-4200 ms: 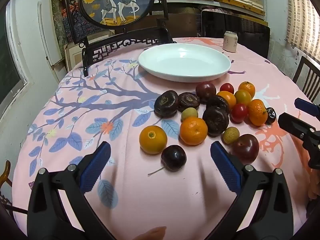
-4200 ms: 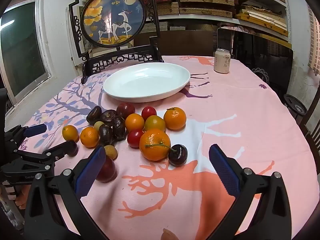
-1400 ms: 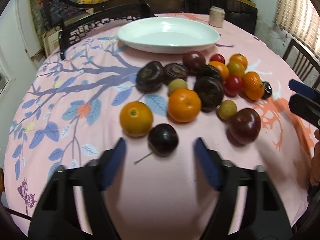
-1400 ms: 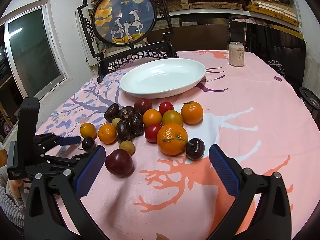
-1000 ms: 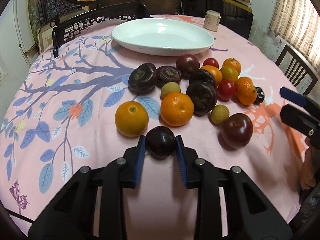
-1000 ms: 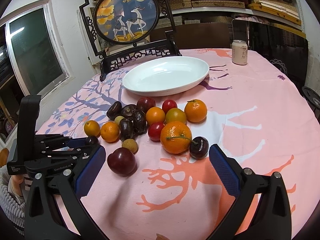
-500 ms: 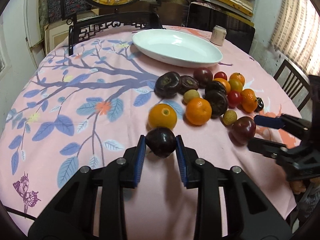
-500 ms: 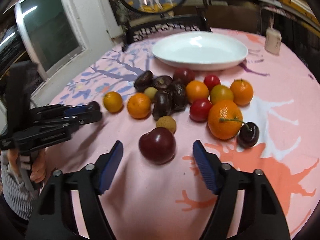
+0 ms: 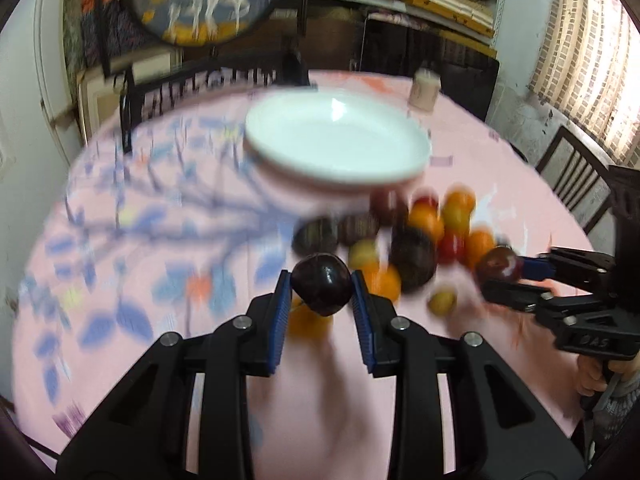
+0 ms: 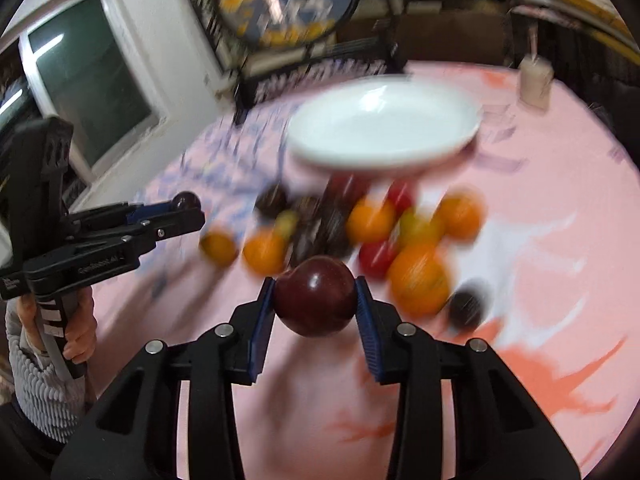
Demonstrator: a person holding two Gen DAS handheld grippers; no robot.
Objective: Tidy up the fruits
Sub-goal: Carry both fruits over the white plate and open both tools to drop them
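The left gripper [image 9: 320, 292] clamps a small dark cherry [image 9: 322, 289] across its middle above the pink tablecloth [image 9: 160, 240]. The right gripper [image 10: 316, 300] is closing its jaws on a dark red plum [image 10: 315, 297], pads already against its sides. Both look light, smooth-skinned and easily bruised, so I'd say a gentle squeeze at the widest part suits them on the way to the white plate [image 10: 384, 160].
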